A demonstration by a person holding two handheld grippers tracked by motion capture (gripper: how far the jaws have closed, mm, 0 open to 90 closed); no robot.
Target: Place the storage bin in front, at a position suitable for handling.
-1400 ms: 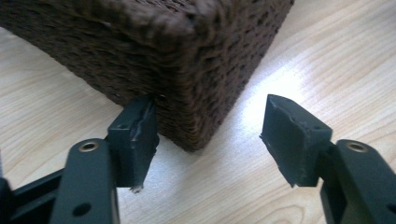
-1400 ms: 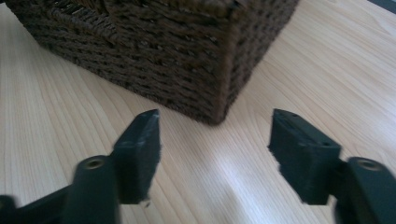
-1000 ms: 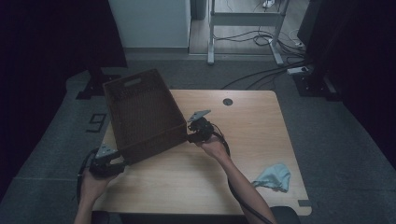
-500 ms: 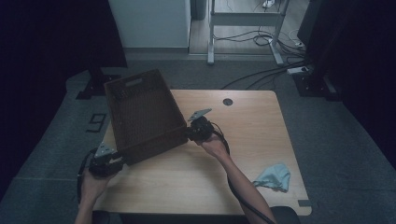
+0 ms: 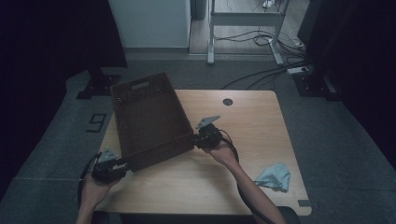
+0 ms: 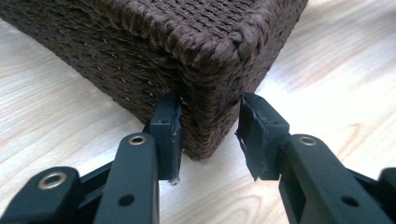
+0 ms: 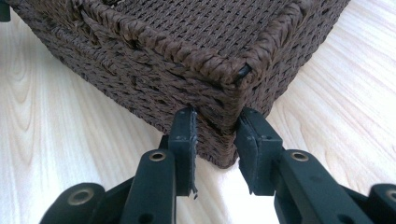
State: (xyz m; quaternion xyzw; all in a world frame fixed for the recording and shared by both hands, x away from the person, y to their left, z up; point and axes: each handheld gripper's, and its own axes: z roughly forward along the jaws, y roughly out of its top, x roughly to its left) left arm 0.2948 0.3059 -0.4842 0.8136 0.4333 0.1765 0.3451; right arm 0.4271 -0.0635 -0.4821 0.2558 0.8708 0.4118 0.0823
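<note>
Evidently I'm mid-way through shifting the woven basket (image 5: 149, 119) across the table (image 5: 261, 121), pinching its 2 near corners; it lies on the left half, angled. Next I'd move both hands evenly so neither corner slips. My right gripper (image 7: 215, 135) clamps one corner between its jaws; my left gripper (image 6: 208, 133) straddles the other, one jaw touching, one just apart.

Wooden table (image 5: 261, 126): woven basket (image 5: 149, 116), blue cloth (image 5: 274, 177).

One basket (image 5: 148, 121), one cloth (image 5: 274, 176) (crumpled)
</note>
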